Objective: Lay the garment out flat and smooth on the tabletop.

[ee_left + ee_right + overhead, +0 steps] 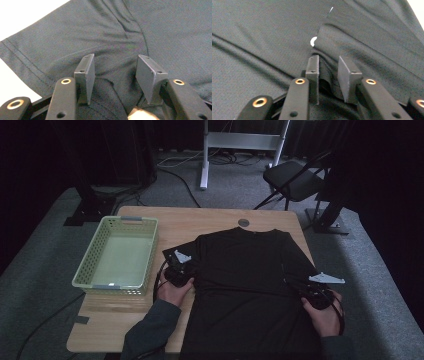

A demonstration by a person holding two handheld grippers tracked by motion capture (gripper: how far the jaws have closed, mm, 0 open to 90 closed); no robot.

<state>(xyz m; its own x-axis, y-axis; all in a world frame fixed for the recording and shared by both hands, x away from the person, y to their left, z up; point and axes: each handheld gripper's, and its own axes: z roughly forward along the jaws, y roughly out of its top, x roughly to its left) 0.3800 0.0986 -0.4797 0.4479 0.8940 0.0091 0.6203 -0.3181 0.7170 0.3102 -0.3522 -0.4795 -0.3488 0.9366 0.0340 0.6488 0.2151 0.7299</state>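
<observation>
While the high view shows a basket (118, 257), gripper views show T-shirt (75, 37) fabric.

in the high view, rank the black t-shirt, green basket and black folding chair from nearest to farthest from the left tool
1. black t-shirt: under the left tool, at its sleeve.
2. green basket: just left, on the table.
3. black folding chair: on the floor past the table's far right corner.

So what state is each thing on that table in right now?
Black T-shirt: spread flat, front up, sleeves out.
Green basket: upright, empty.
Left gripper: jaws wide, fabric bunched between them, not pinched.
Right gripper: jaws narrow, a fold of shirt between the pads.
Folding chair: unfolded, unoccupied.
</observation>
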